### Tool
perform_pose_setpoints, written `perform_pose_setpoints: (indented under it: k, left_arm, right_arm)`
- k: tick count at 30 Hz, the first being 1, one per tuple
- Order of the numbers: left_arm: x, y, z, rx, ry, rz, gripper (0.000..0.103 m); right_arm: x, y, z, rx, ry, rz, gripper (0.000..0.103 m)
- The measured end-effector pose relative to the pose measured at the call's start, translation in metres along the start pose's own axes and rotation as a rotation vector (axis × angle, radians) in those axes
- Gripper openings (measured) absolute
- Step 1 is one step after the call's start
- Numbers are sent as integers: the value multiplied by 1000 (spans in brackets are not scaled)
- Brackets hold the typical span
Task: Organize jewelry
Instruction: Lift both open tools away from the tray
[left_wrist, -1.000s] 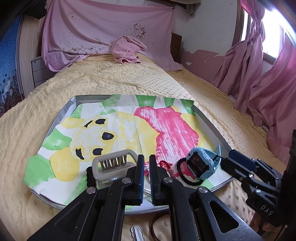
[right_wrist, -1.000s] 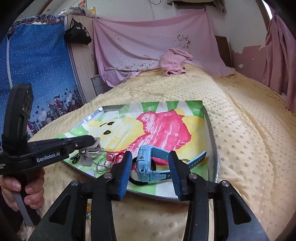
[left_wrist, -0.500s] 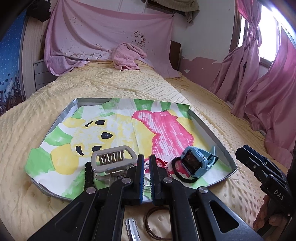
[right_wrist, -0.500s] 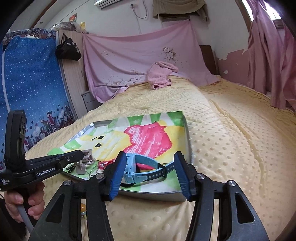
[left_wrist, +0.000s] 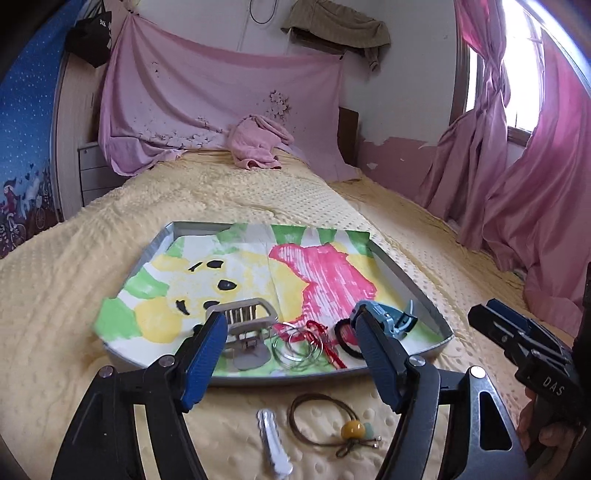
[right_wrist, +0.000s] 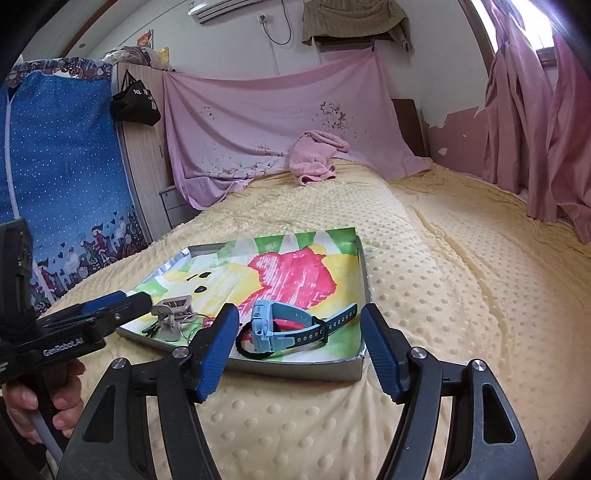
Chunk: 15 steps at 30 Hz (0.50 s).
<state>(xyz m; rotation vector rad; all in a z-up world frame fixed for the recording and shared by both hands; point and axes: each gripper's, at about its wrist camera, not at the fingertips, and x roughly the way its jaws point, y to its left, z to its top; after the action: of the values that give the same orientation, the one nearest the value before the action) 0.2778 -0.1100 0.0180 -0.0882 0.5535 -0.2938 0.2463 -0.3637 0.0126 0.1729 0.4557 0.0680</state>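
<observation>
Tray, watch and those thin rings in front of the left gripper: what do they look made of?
Tray: probably sheet metal, dull grey with a soft sheen along the rim, lined with painted paper. Watch: light blue matte body and holed strap, likely plastic and rubber or silicone. Rings: thin silvery hoops catching bright glints, probably metal wire.

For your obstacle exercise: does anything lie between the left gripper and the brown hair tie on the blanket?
Nothing visible does. The brown hair tie lies bare on the blanket just below the left gripper, whose jaws are opening and empty; the white clip sits beside it.
</observation>
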Motion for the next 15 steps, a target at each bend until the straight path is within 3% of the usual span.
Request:
perform_pose_setpoints:
  k: [1, 3, 5, 11, 15]
  left_arm:
    - [-5, 1, -2, 1, -8, 8, 71]
    - [-13, 2, -4, 8, -24, 19, 83]
    - [-27, 3, -9, 20, -61, 39, 89]
    - [-59, 4, -19, 58, -129, 73, 103]
    - [-79, 16, -27, 19, -178, 89, 103]
  right_arm:
    - [-4, 1, 0, 0, -4, 1, 64]
    - [-10, 5, -1, -8, -10, -1, 72]
    - [-18, 8, -3, -19, -22, 7, 86]
    - [-42, 19, -9, -34, -57, 12, 95]
    - [-61, 28, -17, -42, -118, 17, 97]
